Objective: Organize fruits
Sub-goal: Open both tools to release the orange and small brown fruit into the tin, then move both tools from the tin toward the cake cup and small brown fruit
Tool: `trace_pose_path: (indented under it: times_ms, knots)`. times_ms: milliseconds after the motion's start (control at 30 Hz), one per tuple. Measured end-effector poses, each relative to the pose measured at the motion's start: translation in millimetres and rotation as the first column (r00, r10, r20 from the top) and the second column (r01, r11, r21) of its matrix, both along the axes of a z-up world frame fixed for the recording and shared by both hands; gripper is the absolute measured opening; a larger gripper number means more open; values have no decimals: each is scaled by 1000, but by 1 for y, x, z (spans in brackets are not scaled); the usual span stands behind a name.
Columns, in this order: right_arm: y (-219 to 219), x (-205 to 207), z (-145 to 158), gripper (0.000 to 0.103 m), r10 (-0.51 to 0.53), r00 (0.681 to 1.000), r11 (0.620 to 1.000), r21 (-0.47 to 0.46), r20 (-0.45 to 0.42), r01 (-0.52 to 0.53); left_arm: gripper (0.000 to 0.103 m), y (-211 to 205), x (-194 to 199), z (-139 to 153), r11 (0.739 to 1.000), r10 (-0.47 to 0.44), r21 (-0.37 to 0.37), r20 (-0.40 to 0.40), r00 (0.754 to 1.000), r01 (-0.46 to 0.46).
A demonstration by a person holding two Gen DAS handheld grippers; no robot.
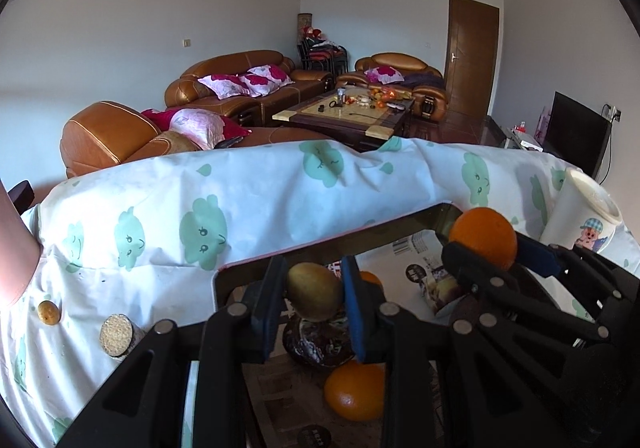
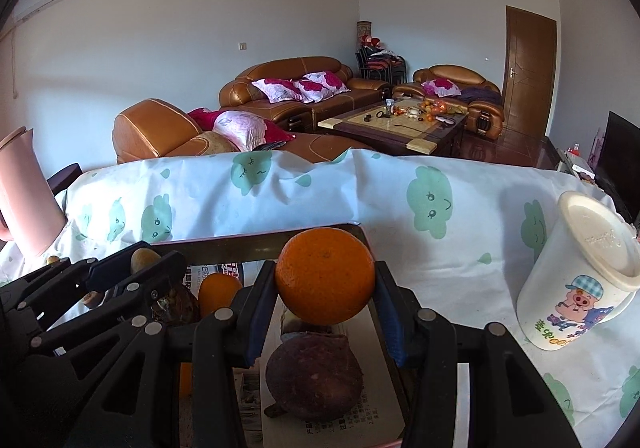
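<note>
My left gripper (image 1: 314, 290) is shut on a green-brown kiwi (image 1: 315, 291) and holds it above a dark tray (image 1: 248, 262) lined with newspaper. My right gripper (image 2: 325, 280) is shut on an orange (image 2: 325, 276), also above the tray (image 2: 240, 244). In the left wrist view the right gripper (image 1: 486, 244) shows at the right with its orange (image 1: 483, 239). In the tray lie a dark brown round fruit (image 2: 314, 378), another dark fruit (image 1: 318, 342) and two oranges (image 1: 354, 390) (image 2: 218, 292). The left gripper (image 2: 140, 262) with the kiwi shows at the left of the right wrist view.
The table has a white cloth with green clouds (image 1: 200, 208). A white cartoon cup (image 2: 580, 288) lies tilted at the right. A pink container (image 2: 24, 192) stands at the left. A small brown fruit (image 1: 49, 313) and a cut round piece (image 1: 117, 335) lie on the cloth at the left.
</note>
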State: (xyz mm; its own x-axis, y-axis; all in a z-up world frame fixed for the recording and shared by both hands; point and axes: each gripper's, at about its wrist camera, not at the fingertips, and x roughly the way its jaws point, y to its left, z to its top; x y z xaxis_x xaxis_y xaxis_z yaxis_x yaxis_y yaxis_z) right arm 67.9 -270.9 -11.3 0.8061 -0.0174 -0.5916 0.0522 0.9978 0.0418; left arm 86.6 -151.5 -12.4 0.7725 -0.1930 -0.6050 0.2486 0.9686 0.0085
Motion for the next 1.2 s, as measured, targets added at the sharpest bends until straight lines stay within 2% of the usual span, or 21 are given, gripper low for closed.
trace_pose_path:
  times_ms: [133,300,333,400,467,500,533,567,600,633,733,800,1100,1200]
  knots:
    - [0,7,-9,50,21,999,999,27,-46,-19,30,-1,-3,-1,1000,1,18,17,1000,-2]
    - [-2,6,-10,50,52,998,997,65,-38,-49,31,3,-4,1,1000,12,5,30,999,-13]
    - [-4,6,-10,50,60,998,995,85,-37,-56,35,5,-5,1,1000,19,-1,27,999,-19]
    - [-8,6,-10,50,72,997,988,136,-35,-67,46,11,-7,4,999,46,-10,33,998,-46]
    - [-14,6,-9,50,83,996,978,193,-26,-76,66,16,-8,8,997,77,-19,53,996,-76]
    - [-17,5,-8,50,87,996,971,224,-14,-82,71,20,-11,11,996,88,-29,66,994,-86]
    - [-21,4,-6,50,88,996,964,252,4,-86,82,23,-13,13,995,93,-43,77,993,-90]
    - [-23,2,-5,50,83,996,958,272,24,-87,88,26,-16,16,994,100,-55,88,991,-95]
    - [-25,-2,-1,51,76,996,954,286,45,-86,100,28,-19,19,992,110,-66,102,989,-104]
    - [-27,-5,2,53,68,995,952,294,68,-85,103,31,-23,21,991,120,-75,120,986,-111]
    - [-28,-14,10,70,31,991,952,297,134,-70,103,34,-29,25,991,116,-81,135,984,-105]
    - [-26,-20,15,73,15,985,959,277,172,-63,103,34,-31,25,991,125,-65,137,983,-117]
    - [-3,-30,21,75,-11,969,994,110,245,-16,103,47,-40,20,981,195,-16,180,964,-195]
    - [-5,-39,22,75,-17,958,997,81,286,-6,103,52,-43,19,977,210,-15,195,958,-211]
